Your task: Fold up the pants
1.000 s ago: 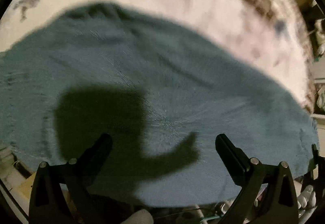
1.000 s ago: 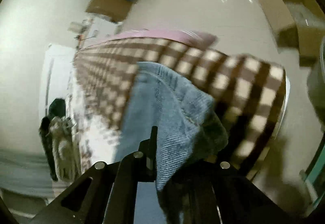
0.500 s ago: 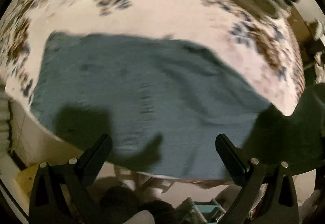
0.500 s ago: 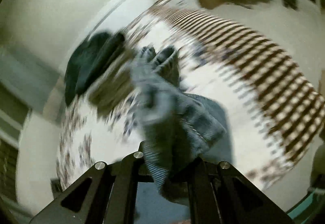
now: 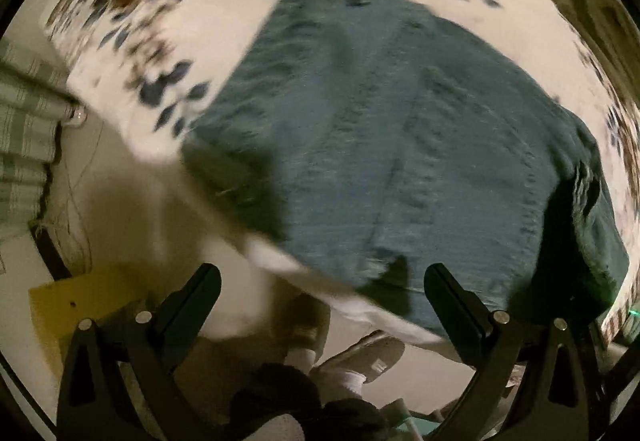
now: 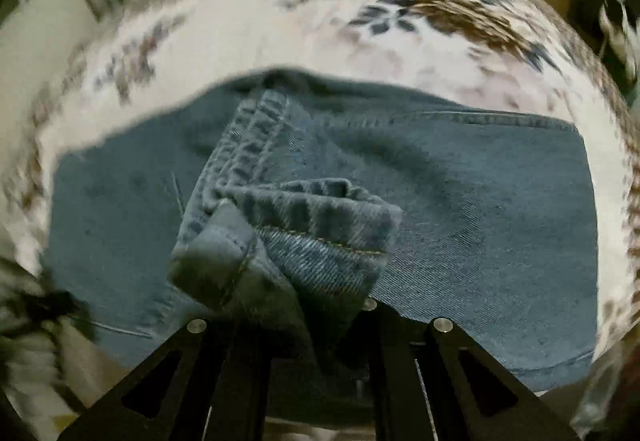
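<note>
So far you have the jeans lying as a broad, mostly flat panel on the patterned bed, with one edge reaching the bed's near side, above the floor. Your right gripper has its jaws pressed together on a bunched hem, held up over the flat denim below; the stitched cuff curls forward in that view. Your left gripper is empty, jaws spread wide, and hangs above the bed's near edge and the denim there without touching cloth.

By my reading, you are mid-fold: the pinched end looks set to be carried across the panel, but it is not yet laid down. What remains, I judge, is to set that hem flat on the far part, square the edges, smooth the layer, and probably make one more fold for a compact stack. How many folds are already in the panel cannot be told from here.
</note>
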`<state>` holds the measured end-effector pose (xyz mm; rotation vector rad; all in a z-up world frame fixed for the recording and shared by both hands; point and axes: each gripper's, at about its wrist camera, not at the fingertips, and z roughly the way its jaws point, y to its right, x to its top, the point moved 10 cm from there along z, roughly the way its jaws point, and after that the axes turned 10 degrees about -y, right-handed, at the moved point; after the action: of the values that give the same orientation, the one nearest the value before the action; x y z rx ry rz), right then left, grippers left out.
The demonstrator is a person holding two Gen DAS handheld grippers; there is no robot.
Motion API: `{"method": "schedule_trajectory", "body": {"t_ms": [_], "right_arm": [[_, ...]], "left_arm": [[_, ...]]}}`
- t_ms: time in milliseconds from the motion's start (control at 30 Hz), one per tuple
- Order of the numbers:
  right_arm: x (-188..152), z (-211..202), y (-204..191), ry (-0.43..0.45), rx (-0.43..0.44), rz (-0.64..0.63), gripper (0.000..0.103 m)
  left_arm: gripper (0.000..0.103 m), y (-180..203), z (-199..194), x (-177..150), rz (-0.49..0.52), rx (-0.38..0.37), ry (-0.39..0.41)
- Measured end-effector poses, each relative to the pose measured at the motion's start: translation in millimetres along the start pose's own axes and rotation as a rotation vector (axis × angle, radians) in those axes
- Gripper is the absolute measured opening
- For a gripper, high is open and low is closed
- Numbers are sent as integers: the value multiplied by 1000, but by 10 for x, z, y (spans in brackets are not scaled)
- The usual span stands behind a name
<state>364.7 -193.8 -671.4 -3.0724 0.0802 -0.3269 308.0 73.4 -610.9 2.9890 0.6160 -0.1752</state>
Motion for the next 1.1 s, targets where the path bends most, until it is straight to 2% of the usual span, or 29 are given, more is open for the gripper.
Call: {"method": "schedule_trajectory", "body": {"t_ms": [33,67,100,167,267,333,400,433,500,533,567,633,667,700,800,900,967,1033,1067,1100], "right_arm": [[-23,43,-19,-32,-2,-3,14],[-40,43,-35,-66,23,12,22],[-60,35,-101,-95,87,29,34],[-87,-44,-216,-143,224,67,49],[-52,-204,-118,-162,413,240,53],[-16,-227,13,-164,462,323,53],[-33,-148,45,-198,421,301,59],[-96,-44,-34,-258,404,253,59],[-260,128,-241,-386,461,214,59],[-309,168,-275,-399,462,218,59],[-312,162,-299,-389,476,221,59],[-315,148,-326,-373,481,220,59],[-321,148,-311,-365,476,226,59],[-324,144,-297,-358,478,240,59],[-269,138,-251,-355,472,274,59],[-197,113,-261,-354,459,277,59],[-196,109,-254,-354,447,271,59],[-153,107,-303,-354,447,271,59],[-153,104,-302,-354,447,271,59],[-152,100,-298,-353,448,272,59]], "left_arm": [[103,-51,8,-4,-18,-11,-1],[103,-113,6,-6,-38,-23,3],[103,-153,7,-9,-53,-30,9],[103,-251,14,-11,-91,-54,19],[103,-373,64,-3,-161,-114,18],[103,-435,119,15,-221,-168,16],[103,-487,158,71,-279,-218,36],[103,-497,169,104,-295,-229,48],[103,-551,193,192,-336,-247,85],[103,-565,198,243,-353,-271,105],[100,-572,213,292,-365,-294,122],[81,-572,218,398,-375,-337,157],[62,-570,197,456,-373,-352,188],[54,-560,159,506,-370,-360,214],[52,-522,99,608,-364,-353,249],[59,-505,104,687,-402,-403,260],[58,-515,105,686,-416,-407,274],[44,-515,54,651,-416,-382,306],[33,-505,-17,622,-402,-380,338],[28,-527,-58,559,-385,-380,361]]}}
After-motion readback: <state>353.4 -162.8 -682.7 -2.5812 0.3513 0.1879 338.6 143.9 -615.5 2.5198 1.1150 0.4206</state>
